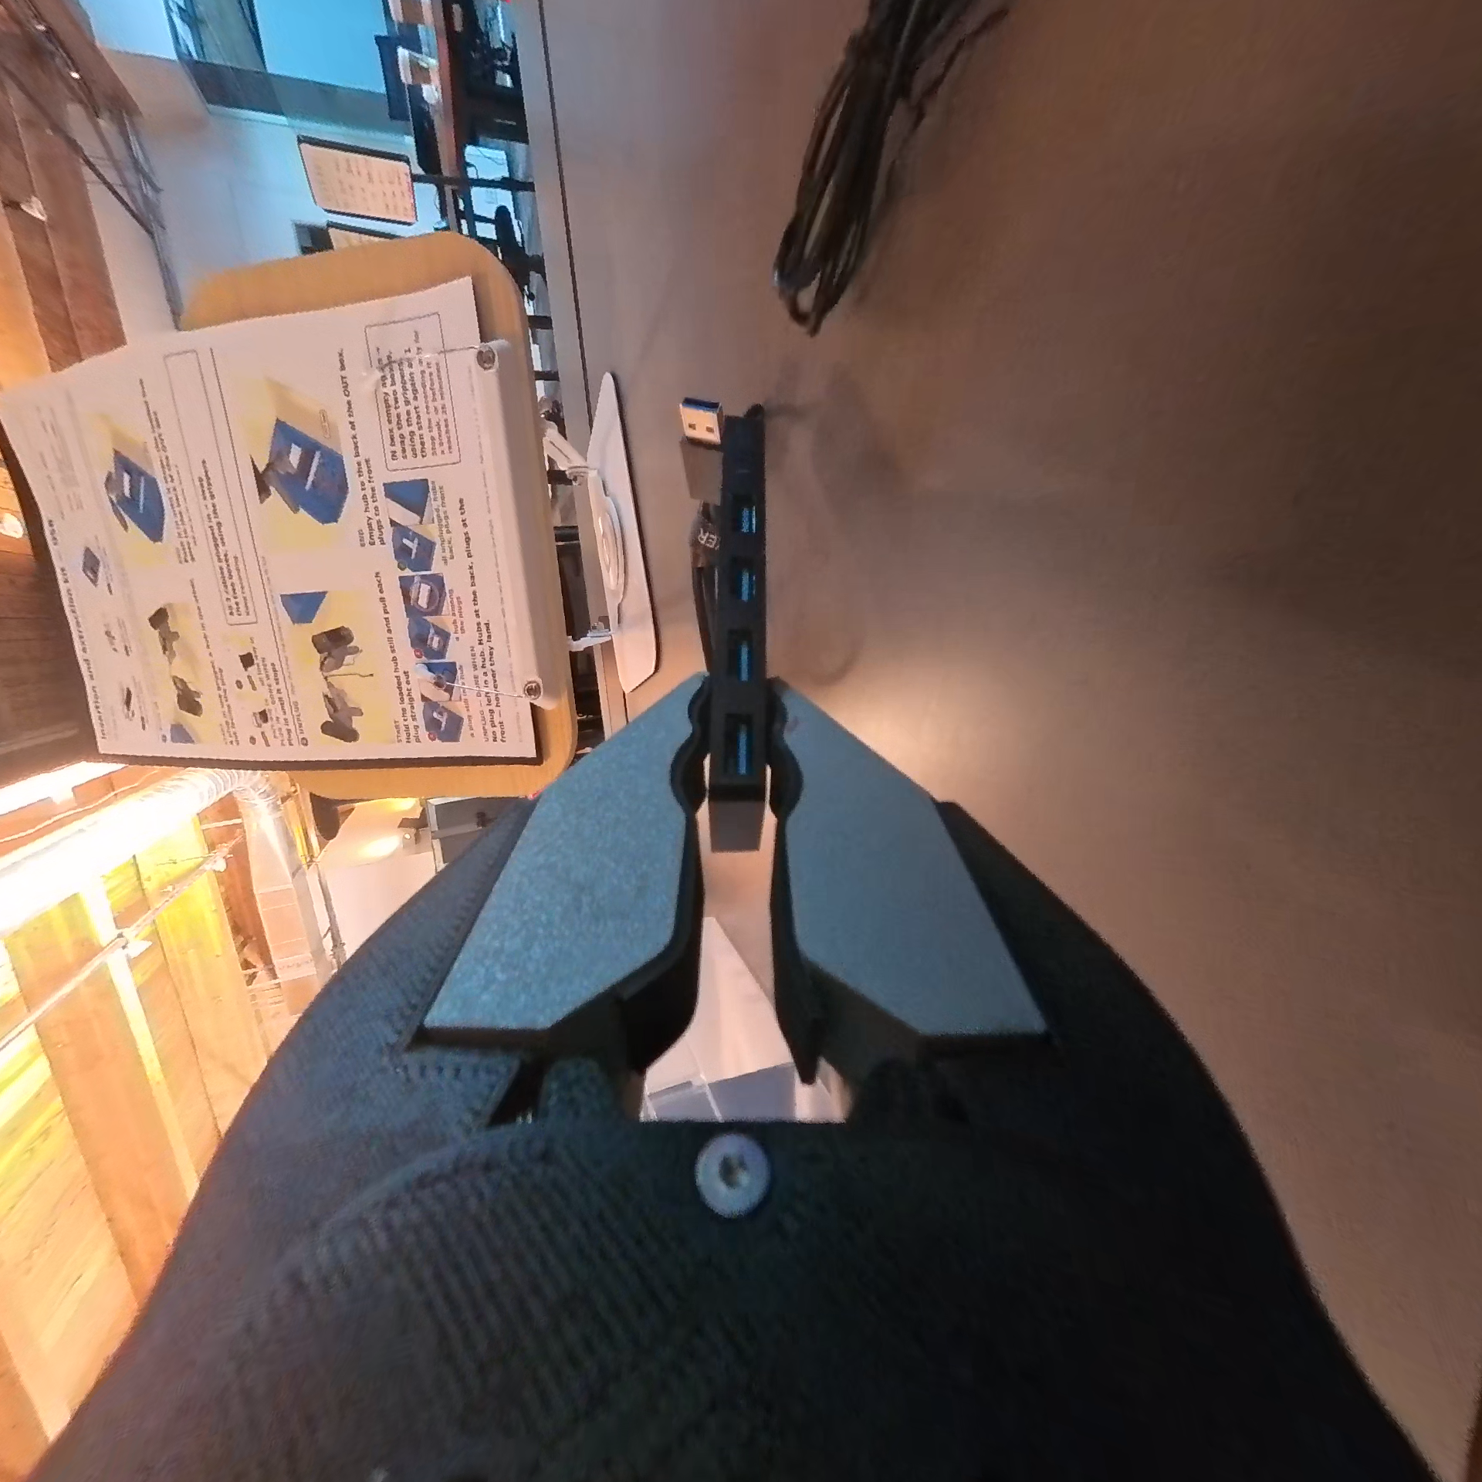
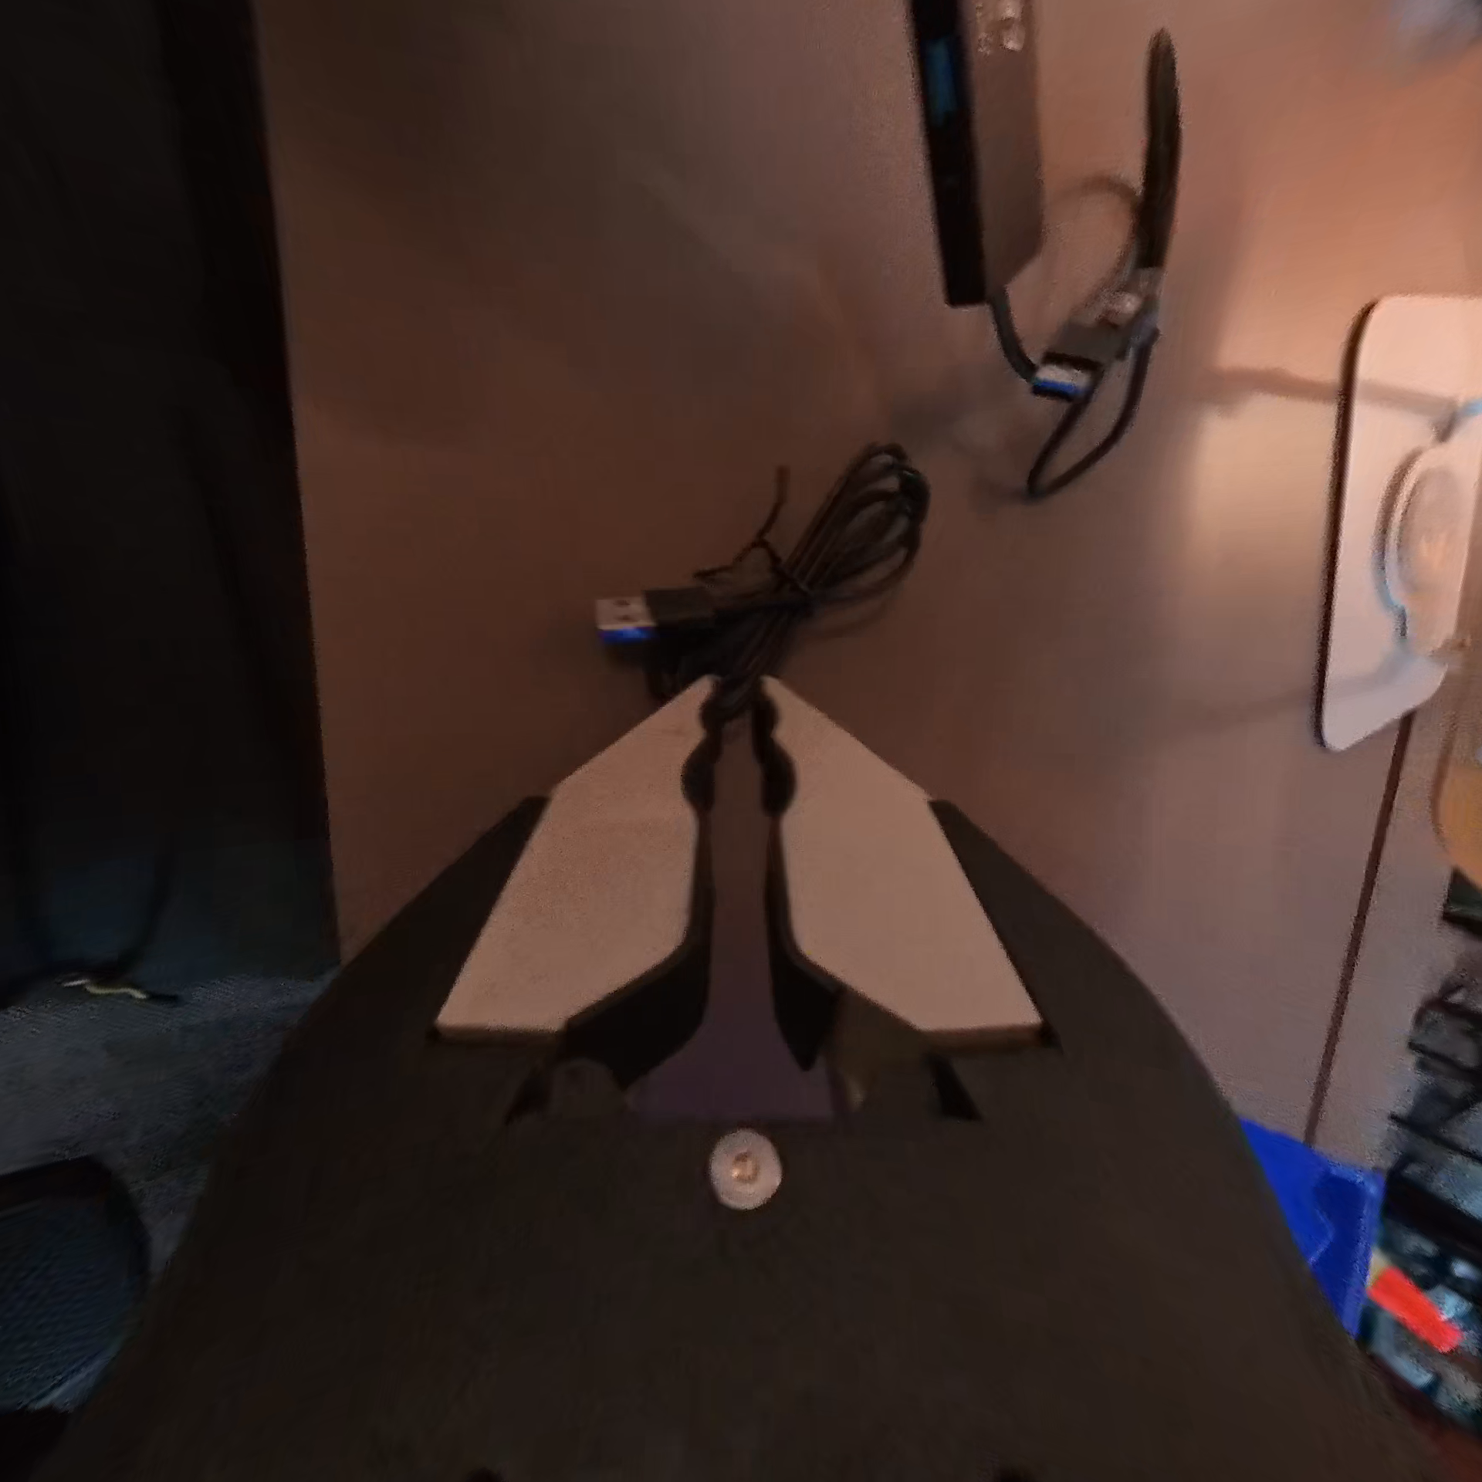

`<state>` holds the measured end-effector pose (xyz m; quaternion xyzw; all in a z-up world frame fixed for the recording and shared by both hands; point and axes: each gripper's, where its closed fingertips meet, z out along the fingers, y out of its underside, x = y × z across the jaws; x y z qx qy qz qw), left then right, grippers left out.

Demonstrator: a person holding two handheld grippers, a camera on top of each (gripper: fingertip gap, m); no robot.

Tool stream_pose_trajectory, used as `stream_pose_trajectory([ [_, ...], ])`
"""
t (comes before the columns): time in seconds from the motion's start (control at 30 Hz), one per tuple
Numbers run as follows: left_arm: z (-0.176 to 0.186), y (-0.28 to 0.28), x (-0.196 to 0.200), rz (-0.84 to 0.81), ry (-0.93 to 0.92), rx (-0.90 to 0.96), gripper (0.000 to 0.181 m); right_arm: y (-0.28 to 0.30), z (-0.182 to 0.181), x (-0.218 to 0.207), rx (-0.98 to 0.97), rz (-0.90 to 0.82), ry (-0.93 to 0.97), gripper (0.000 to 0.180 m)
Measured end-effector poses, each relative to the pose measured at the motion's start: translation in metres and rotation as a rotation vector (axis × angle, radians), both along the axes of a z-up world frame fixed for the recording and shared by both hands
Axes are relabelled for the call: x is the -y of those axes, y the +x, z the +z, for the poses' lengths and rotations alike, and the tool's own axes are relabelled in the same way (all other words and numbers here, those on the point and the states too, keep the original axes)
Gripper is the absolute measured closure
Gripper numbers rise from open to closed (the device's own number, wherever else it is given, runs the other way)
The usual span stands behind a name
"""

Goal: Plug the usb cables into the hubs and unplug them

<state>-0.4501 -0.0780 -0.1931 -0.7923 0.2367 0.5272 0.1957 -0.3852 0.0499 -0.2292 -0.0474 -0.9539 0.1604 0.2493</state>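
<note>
A black USB hub [image 1: 744, 561] with several blue ports sticks out past my left gripper [image 1: 738, 710], which is shut on its near end and holds it against the brown table. The hub's own short cable ends in a blue-tongued plug [image 1: 704, 429] at the far end. The view is turned sideways. My right gripper [image 2: 738, 706] is shut on a bundled black USB cable [image 2: 826, 561], whose plug [image 2: 633, 619] points left just beyond the fingertips. The hub [image 2: 962, 152] shows farther off in the right wrist view, and the cable bundle [image 1: 850, 176] in the left wrist view.
A printed instruction sheet [image 1: 281, 545] on a wooden board stands behind the table. A white flat pad [image 2: 1379, 521] lies at the table's far side, also in the left wrist view [image 1: 629, 561]. A blue bin [image 2: 1315, 1219] sits at the lower right. About 15 cm separates my left fingertips from my right.
</note>
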Motion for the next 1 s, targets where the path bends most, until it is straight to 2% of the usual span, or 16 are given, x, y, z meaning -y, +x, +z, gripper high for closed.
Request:
stream_pose_trajectory([
  [0.1, 0.000, 0.000, 0.000, 0.001, -0.002, -0.004, 0.173, 0.016, -0.006, 0.028, 0.051, 0.105, -0.031, 0.180],
  [0.2, 0.000, 0.000, 0.000, 0.000, 0.000, -0.002, 0.173, 0.020, 0.004, 0.047, 0.015, 0.153, -0.067, 0.176],
  [0.4, 0.000, 0.000, 0.001, -0.003, 0.002, 0.000, 0.173, 0.000, 0.026, 0.024, -0.113, 0.059, -0.075, 0.167],
  [0.47, -0.001, 0.000, 0.001, -0.003, 0.000, 0.000, 0.173, -0.007, 0.023, 0.016, -0.155, 0.051, -0.032, 0.177],
  [0.57, -0.005, 0.003, 0.000, -0.006, -0.012, 0.031, 0.173, -0.014, 0.009, 0.011, -0.192, 0.068, 0.065, 0.180],
  [0.8, -0.011, 0.008, 0.000, -0.020, -0.020, 0.079, 0.173, -0.014, 0.010, 0.023, -0.236, 0.117, 0.076, 0.162],
  [1.0, -0.012, 0.024, -0.008, -0.087, 0.011, 0.176, 0.173, -0.008, 0.003, 0.029, -0.214, 0.175, 0.097, 0.156],
])
